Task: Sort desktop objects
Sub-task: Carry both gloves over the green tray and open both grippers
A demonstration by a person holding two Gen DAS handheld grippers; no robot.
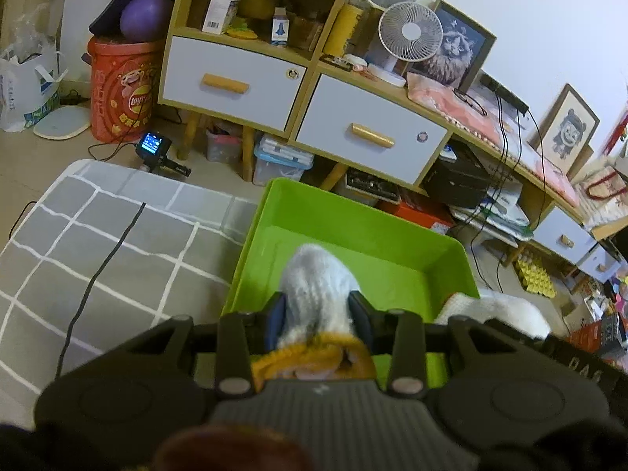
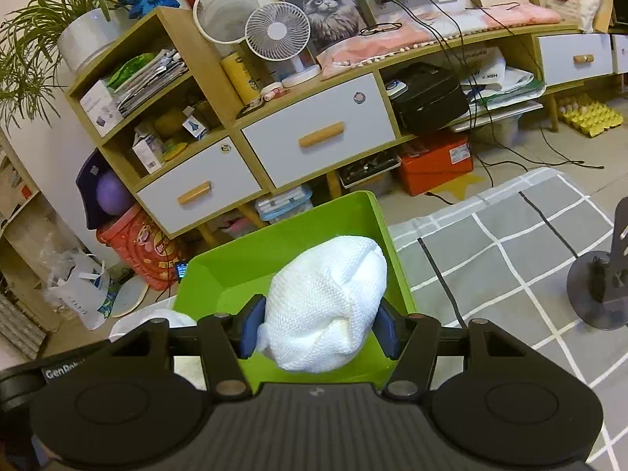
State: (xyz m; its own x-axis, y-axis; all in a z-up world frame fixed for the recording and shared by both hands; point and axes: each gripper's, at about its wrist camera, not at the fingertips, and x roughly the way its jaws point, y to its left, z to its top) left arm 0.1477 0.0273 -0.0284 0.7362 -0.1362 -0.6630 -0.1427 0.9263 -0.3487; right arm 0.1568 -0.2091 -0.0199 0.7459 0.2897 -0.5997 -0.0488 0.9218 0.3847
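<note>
Both grippers carried rolled knitwear over the green plastic bin [image 1: 392,243], which stood on the grey checked cloth [image 1: 117,243] in front of the low cabinet with white drawers [image 2: 318,133]. In the left wrist view, the left gripper [image 1: 317,310] was closed tight on a grey-white knitted bundle with a mustard-yellow cuff [image 1: 318,286]; we took it for a rolled sock or mitten, though the frames did not settle which. The bundle hung above the bin's near half, and its blue pads [image 1: 274,314] pressed into the wool on both sides. In the right wrist view, the right gripper [image 2: 320,324] clamped a bulkier white knitted roll [image 2: 325,302], its jaws set wider around it, and this roll sat over the bin's right-hand part, near the wall. A black cable [image 1: 98,274] lay across the cloth beside the bin, apart from both loads.

We judged the step to be the drop into the bin. To do it well, we would have brought each bundle low and well inside the rim before release, so that the springy rolls did not bounce out. We would have kept the two grippers apart, released one first, and opened the jaws fully, since loose knit could snag on a pad
</note>
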